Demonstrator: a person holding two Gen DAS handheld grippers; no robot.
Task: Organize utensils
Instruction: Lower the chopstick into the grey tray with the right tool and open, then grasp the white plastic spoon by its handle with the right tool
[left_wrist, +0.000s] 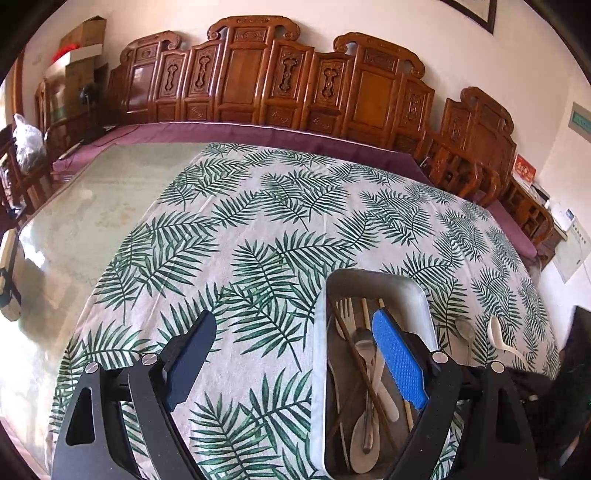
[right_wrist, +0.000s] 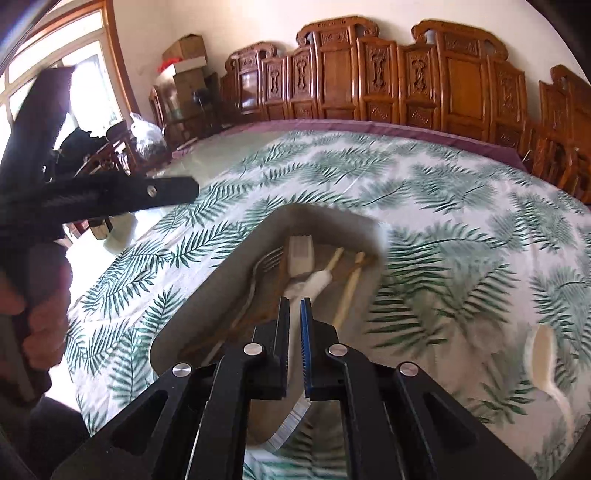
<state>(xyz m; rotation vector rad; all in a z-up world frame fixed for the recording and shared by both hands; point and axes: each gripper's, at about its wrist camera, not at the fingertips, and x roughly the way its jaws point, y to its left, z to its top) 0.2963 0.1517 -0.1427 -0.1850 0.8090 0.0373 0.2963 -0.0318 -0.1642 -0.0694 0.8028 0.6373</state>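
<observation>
the metal tray (left_wrist: 417, 295) sits on the leaf-print cloth (left_wrist: 258, 236) that covers most of the worktop (left_wrist: 85, 206), and everything else is placed from it. inside the tray lie a metal fork (left_wrist: 345, 308), a metal spoon (left_wrist: 364, 439), pale chopsticks (left_wrist: 365, 314) and a dark wooden stick (left_wrist: 360, 363), crossing one another in a loose heap.

the left hand-held gripper (left_wrist: 295, 363) hangs over the tray's left rim with its fingers spread wide apart and nothing between them; its blue-padded finger (left_wrist: 397, 363) is above the utensils in the tray, the other finger above the cloth just left of the tray.

in the right wrist view the right hand-held gripper (right_wrist: 294, 343) is above the near end of the tray (right_wrist: 221, 280), fingers drawn close together on a white utensil (right_wrist: 312, 282) whose pale handle runs between the pads and whose far end reaches over the tray's middle. the picture is blurred here, so what kind of utensil it is cannot be told. beyond it in the tray lie a fork (right_wrist: 267, 258) and a white flat-headed piece (right_wrist: 301, 253).

outside the tray, on the cloth to its right, lie a cream ladle-like spoon (left_wrist: 498, 336) and, between it and the tray, a grey metal spoon (left_wrist: 464, 330).
</observation>
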